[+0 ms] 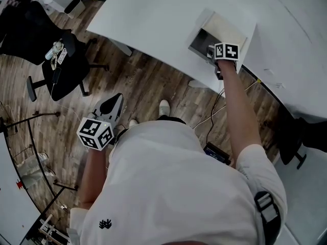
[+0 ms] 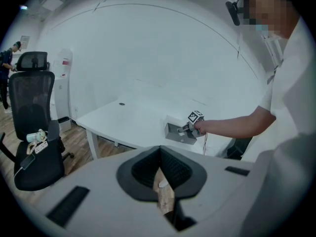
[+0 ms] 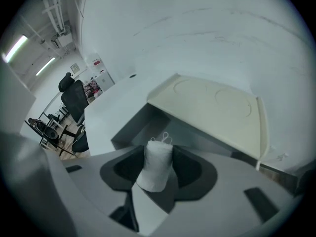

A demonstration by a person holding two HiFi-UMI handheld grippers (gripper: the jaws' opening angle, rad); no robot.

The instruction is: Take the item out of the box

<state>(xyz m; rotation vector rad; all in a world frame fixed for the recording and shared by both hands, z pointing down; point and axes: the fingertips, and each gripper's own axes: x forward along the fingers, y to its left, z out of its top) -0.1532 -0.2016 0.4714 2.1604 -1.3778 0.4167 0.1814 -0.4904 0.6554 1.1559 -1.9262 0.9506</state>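
Observation:
An open grey box (image 1: 201, 41) with a pale lid (image 1: 228, 25) folded back sits near the front edge of the white table (image 1: 153, 14). My right gripper (image 1: 210, 50) reaches into the box's opening. In the right gripper view the jaws (image 3: 159, 149) close on a small white rolled item (image 3: 157, 168) with thin loops at its top, and both pads touch its sides. Behind it are the box wall (image 3: 132, 128) and the lid (image 3: 212, 102). My left gripper (image 1: 116, 102) hangs low beside my left hip over the wood floor. Its jaws (image 2: 159, 154) meet and hold nothing.
A black office chair (image 1: 61, 65) with small things on its seat stands to the left on the wood floor. A cable (image 1: 212, 116) and a dark device (image 1: 217, 153) lie on the floor under the table edge. Another dark chair (image 1: 296, 134) is at the right.

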